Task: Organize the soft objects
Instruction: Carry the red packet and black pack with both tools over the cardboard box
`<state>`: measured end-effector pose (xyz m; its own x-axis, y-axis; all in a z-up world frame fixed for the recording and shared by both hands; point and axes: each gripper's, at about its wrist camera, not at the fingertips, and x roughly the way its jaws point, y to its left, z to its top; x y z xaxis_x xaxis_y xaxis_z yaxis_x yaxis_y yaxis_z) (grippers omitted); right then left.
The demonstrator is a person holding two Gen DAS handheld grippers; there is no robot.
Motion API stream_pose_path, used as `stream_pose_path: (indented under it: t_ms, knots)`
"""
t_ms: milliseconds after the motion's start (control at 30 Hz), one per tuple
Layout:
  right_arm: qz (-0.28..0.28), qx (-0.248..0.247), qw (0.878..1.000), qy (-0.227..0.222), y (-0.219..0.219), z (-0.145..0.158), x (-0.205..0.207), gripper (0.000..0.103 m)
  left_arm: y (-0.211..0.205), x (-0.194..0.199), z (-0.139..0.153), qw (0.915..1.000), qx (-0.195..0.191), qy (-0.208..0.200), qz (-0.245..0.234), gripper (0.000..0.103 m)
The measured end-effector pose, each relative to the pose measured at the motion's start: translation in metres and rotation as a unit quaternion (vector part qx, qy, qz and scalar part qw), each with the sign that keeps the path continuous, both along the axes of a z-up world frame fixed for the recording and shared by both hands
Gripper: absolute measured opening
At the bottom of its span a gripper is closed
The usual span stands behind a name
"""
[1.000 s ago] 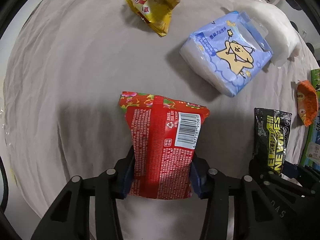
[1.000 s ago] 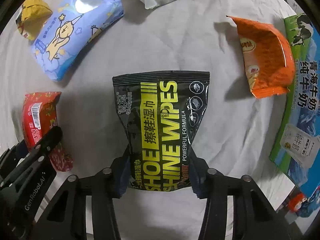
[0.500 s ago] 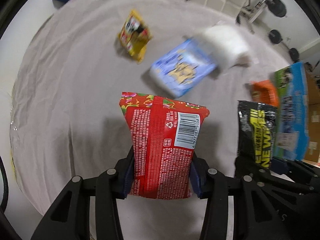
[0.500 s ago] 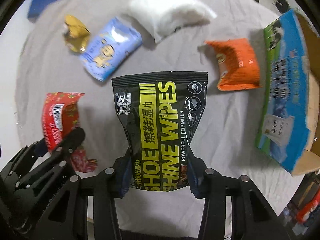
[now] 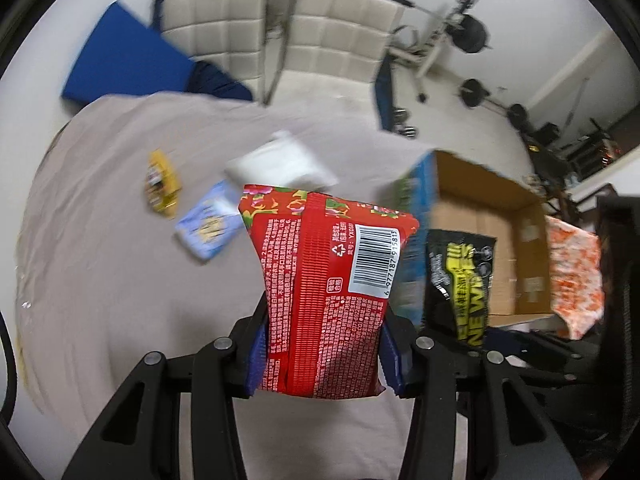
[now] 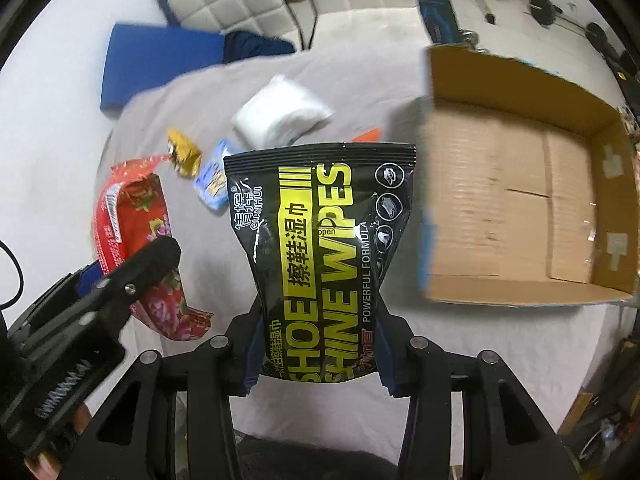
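My left gripper (image 5: pixel 322 354) is shut on a red snack packet (image 5: pixel 324 280) and holds it high above the cloth-covered table (image 5: pixel 100 260). My right gripper (image 6: pixel 316 354) is shut on a black shoe shine wipes pouch (image 6: pixel 320 248), also lifted. The pouch shows in the left wrist view (image 5: pixel 460 280), and the red packet in the right wrist view (image 6: pixel 136 236). An open cardboard box (image 6: pixel 520 208) stands to the right, also in the left wrist view (image 5: pixel 480 216). On the table lie a yellow packet (image 5: pixel 160 188), a blue tissue pack (image 5: pixel 208 228) and a white bag (image 5: pixel 280 164).
An orange packet (image 6: pixel 368 136) peeks out behind the pouch. Beige chairs (image 5: pixel 320 40) and a blue mat (image 5: pixel 128 64) stand beyond the table. Gym equipment (image 5: pixel 468 36) is at the far right.
Both grippers have risen and tilted up with their packets. The table items look smaller and farther. The open box and the room behind have come into view.
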<state>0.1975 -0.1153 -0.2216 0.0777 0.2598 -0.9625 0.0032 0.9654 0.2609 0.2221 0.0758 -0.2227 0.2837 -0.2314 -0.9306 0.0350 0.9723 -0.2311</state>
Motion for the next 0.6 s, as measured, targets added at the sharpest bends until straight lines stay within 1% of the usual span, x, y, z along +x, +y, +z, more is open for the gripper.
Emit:
stream_pose_path:
  t_ms: [133, 167, 267, 333, 400, 533, 600]
  knots:
    - [-0.025, -0.001, 1.000, -0.017, -0.057, 0.018, -0.006, 0.048, -0.052, 0.016, 0.015, 0.9993, -0.019, -0.008, -0.030, 0.043]
    - [-0.030, -0.004, 0.999, -0.019, -0.065, 0.015, -0.004, 0.048, -0.065, 0.022, 0.017, 0.9990, -0.022, -0.008, -0.037, 0.043]
    - [-0.052, -0.010, 0.998, -0.028, -0.109, 0.022, -0.004, 0.048, -0.104, 0.038, 0.021, 0.9979, -0.036, -0.003, -0.053, 0.043]
    - [-0.071, -0.017, 0.997, -0.032, -0.145, 0.026, -0.002, 0.048, -0.129, 0.053, 0.017, 0.9969, -0.046, 0.007, -0.063, 0.043]
    - [-0.083, -0.025, 0.996, -0.032, -0.174, 0.024, 0.004, 0.048, -0.152, 0.066, 0.012, 0.9958, -0.056, 0.018, -0.070, 0.043]
    - [-0.099, -0.045, 0.994, -0.024, -0.234, 0.003, 0.025, 0.048, -0.201, 0.090, -0.007, 0.9941, -0.060, 0.040, -0.081, 0.043]
    - [-0.099, -0.050, 0.994, -0.016, -0.260, -0.011, 0.037, 0.048, -0.225, 0.104, -0.027, 0.9930, -0.058, 0.059, -0.084, 0.043]
